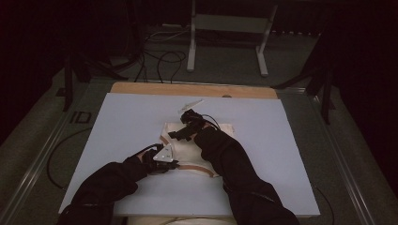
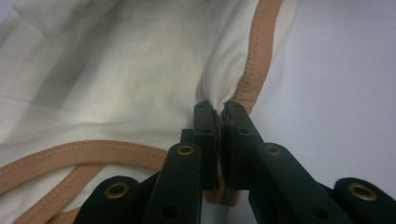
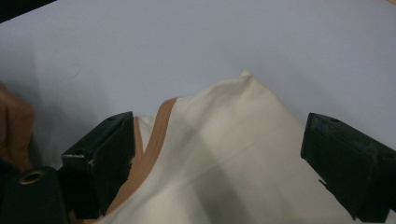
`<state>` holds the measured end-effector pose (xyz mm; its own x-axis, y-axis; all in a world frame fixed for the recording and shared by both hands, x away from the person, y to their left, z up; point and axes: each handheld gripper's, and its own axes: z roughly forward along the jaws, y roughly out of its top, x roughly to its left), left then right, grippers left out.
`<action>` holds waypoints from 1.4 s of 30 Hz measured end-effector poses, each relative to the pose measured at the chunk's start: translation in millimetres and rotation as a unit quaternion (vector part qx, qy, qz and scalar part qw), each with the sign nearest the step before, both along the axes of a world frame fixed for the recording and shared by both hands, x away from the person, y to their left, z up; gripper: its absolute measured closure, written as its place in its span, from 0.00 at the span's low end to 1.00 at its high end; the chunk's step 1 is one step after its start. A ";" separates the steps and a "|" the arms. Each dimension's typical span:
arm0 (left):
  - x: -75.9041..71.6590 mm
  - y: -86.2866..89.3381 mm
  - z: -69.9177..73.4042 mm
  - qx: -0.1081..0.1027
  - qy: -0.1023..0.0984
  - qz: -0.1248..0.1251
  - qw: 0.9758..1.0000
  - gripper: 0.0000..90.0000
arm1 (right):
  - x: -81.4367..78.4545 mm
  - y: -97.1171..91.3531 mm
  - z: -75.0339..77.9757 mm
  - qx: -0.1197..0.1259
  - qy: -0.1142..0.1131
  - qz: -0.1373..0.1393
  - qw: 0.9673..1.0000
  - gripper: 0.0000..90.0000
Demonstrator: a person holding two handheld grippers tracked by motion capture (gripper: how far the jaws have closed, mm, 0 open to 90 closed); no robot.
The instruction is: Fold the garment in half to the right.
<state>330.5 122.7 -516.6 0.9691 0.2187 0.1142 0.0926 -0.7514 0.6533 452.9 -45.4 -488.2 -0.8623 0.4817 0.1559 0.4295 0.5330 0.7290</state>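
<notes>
cream garment w/ tan trim lies flat mid worktop. soft, light, floppy; it'll drape and bunch, so grab by the hems. left tongs pinching near-left trim edge. right tongs spread over far corner, no grip.

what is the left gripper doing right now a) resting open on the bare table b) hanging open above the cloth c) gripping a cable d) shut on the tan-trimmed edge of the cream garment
d: in the left gripper view the left gripper has its jaws pressed together on a pinched fold of the cream garment beside its tan trim.
</notes>
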 end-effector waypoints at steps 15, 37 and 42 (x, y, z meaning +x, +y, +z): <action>-1.1 0.9 -1.1 -0.005 -0.003 0.000 1.000 0.96 | 27.7 34.8 1.3 -0.026 0.018 -0.030 0.999 0.29; -1.5 1.1 -1.3 -0.005 -0.004 0.001 1.000 0.96 | 35.6 78.9 -23.6 -0.133 -0.008 -0.062 0.989 0.68; -1.8 0.9 -1.2 -0.004 -0.005 0.001 1.000 0.96 | 31.2 80.9 -23.1 -0.141 -0.018 -0.057 0.988 0.76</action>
<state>328.7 123.6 -517.8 0.9673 0.2226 0.1217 0.0884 -0.7456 0.6605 484.1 35.5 -511.3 -0.8029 0.5955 -0.0282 0.4748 0.6673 0.5738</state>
